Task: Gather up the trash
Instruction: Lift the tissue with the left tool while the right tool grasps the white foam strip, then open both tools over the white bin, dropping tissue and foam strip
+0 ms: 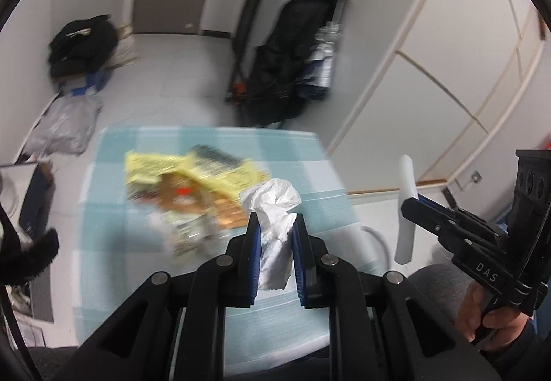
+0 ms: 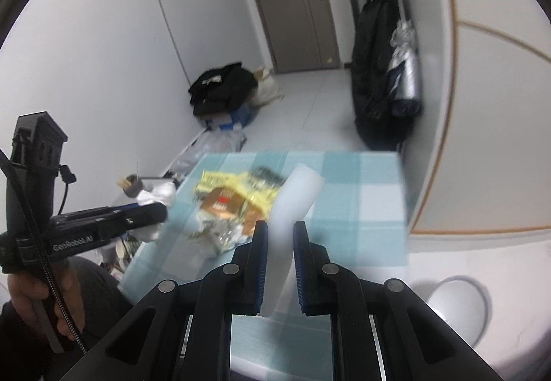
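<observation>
My left gripper (image 1: 275, 219) is shut on a crumpled white tissue (image 1: 275, 209), held above the table. My right gripper (image 2: 280, 226) is shut on a squashed white plastic cup (image 2: 296, 195), also lifted off the table. In the left wrist view the right gripper (image 1: 411, 203) shows at the right edge with the cup (image 1: 406, 209) in it. The left gripper (image 2: 162, 209) appears at the left of the right wrist view. A pile of yellow and orange wrappers (image 1: 193, 181) (image 2: 234, 195) lies on the blue checked tablecloth (image 1: 144, 277) (image 2: 361, 209).
The table stands on a pale floor near a white wall cabinet (image 1: 447, 71). Black bags (image 1: 82, 43) and a grey plastic bag (image 1: 65, 126) sit on the floor at the left. A dark coat (image 1: 292, 54) hangs beyond the table. A white round bin (image 2: 458, 305) shows low right.
</observation>
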